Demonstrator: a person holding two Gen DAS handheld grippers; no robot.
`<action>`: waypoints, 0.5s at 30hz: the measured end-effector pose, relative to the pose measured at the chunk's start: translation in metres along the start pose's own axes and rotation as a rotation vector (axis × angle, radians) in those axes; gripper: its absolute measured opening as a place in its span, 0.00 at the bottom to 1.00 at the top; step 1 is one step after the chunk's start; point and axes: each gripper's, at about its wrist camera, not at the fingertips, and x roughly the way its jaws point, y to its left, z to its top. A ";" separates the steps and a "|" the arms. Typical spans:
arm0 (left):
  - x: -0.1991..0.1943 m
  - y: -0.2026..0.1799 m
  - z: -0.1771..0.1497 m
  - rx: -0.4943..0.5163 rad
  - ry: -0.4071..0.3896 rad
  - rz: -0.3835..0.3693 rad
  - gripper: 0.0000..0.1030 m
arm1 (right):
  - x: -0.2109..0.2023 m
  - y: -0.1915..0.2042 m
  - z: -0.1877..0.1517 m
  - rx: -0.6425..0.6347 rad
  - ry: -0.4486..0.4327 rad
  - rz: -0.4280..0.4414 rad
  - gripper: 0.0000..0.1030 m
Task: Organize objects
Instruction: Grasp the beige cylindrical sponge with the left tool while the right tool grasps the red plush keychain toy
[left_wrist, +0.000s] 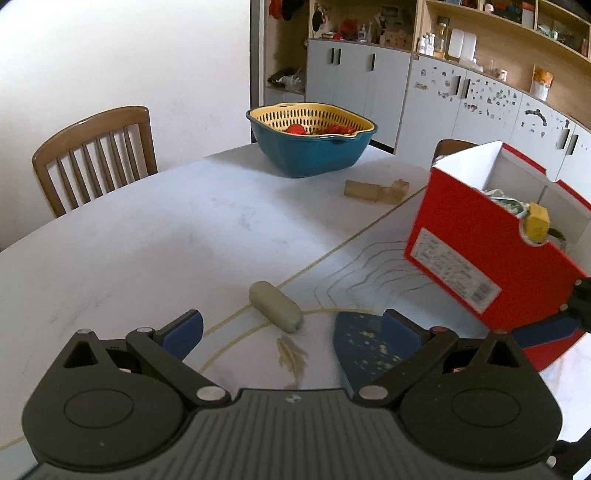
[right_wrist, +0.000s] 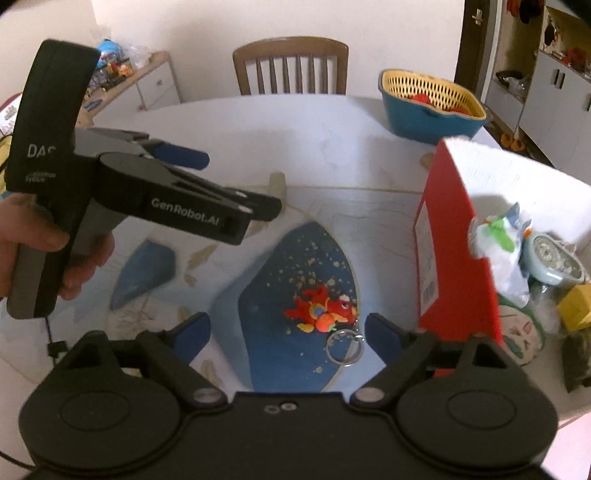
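Note:
A red toy keychain (right_wrist: 323, 308) with a metal ring (right_wrist: 343, 349) lies on the table's blue patch, just ahead of my open, empty right gripper (right_wrist: 288, 332). A red cardboard box (left_wrist: 476, 240) (right_wrist: 454, 258) stands at the right, holding several small items. A pale green cylinder (left_wrist: 275, 307) lies on the white table just ahead of my open, empty left gripper (left_wrist: 295, 328). In the right wrist view the left gripper (right_wrist: 229, 181) hovers above the table at the left, held by a hand.
A blue bowl with a yellow strainer (left_wrist: 312, 138) (right_wrist: 432, 103) holds red fruit at the far side. A tan block (left_wrist: 375, 190) lies near it. Wooden chairs (left_wrist: 96, 155) (right_wrist: 291, 66) stand at the table's edge. Cabinets (left_wrist: 461, 99) line the back wall.

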 end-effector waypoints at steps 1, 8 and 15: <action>0.004 0.001 0.000 0.002 0.002 0.001 1.00 | 0.004 0.000 0.000 0.000 0.005 -0.012 0.84; 0.031 0.011 0.000 -0.005 0.014 -0.023 0.99 | 0.028 -0.008 0.004 0.018 0.026 -0.046 0.77; 0.048 0.013 -0.003 -0.005 0.034 -0.012 0.96 | 0.045 -0.011 0.002 0.028 0.056 -0.054 0.71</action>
